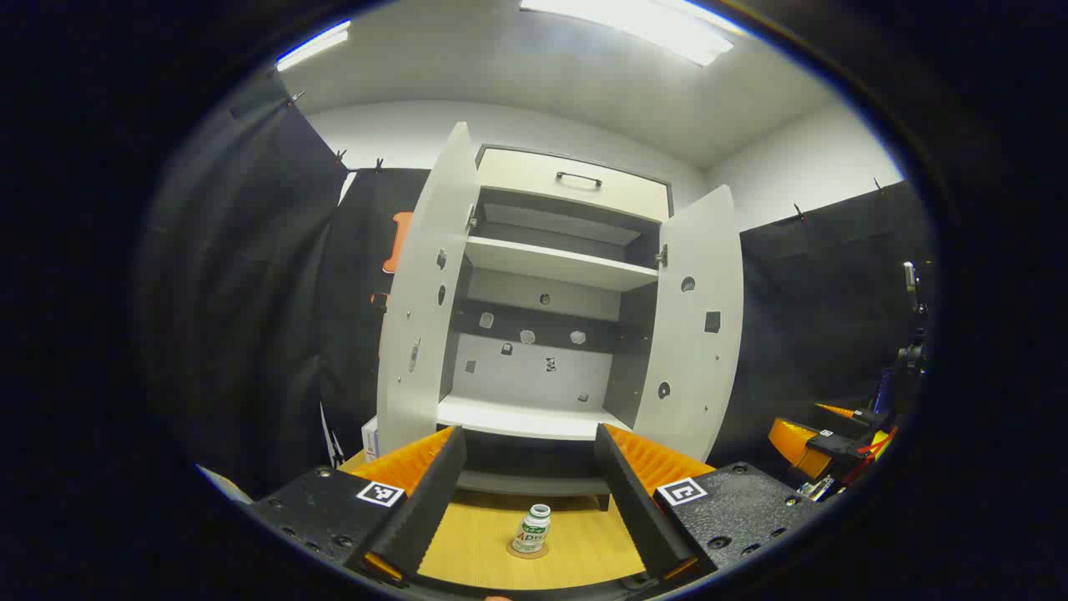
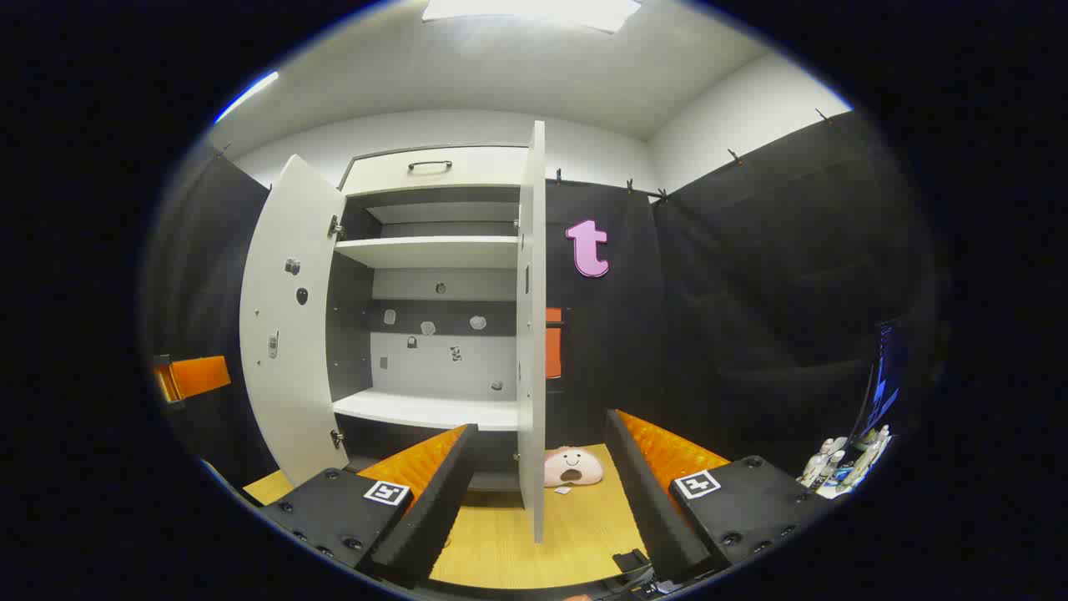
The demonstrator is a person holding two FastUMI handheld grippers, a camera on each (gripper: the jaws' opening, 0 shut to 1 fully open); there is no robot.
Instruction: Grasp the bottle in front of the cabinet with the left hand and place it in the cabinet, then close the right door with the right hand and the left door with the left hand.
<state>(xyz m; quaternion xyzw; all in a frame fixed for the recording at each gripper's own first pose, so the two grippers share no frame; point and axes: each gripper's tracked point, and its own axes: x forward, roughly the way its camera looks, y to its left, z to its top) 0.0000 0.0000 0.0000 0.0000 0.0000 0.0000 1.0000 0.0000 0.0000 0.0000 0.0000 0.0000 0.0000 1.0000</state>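
A small white bottle (image 1: pixel 532 529) with a green label stands upright on a round coaster on the wooden table (image 1: pixel 476 542), in front of the white cabinet (image 1: pixel 551 259). Both cabinet doors stand open: the left door (image 1: pixel 417 317) and the right door (image 1: pixel 697 334). My left gripper (image 1: pixel 529 432) is open, held above and short of the bottle, which shows low between the fingers. In the right gripper view my right gripper (image 2: pixel 541 421) is open, with the right door (image 2: pixel 531 334) edge-on between its fingers and the left door (image 2: pixel 288 334) swung wide.
The cabinet has a lower shelf (image 1: pixel 526 417), an upper shelf (image 1: pixel 555 260) and a top drawer (image 1: pixel 576 179). A pink plush toy (image 2: pixel 572 466) lies on the table beside the right door. Several small bottles (image 2: pixel 834 467) stand at the far right. Black cloth walls surround the booth.
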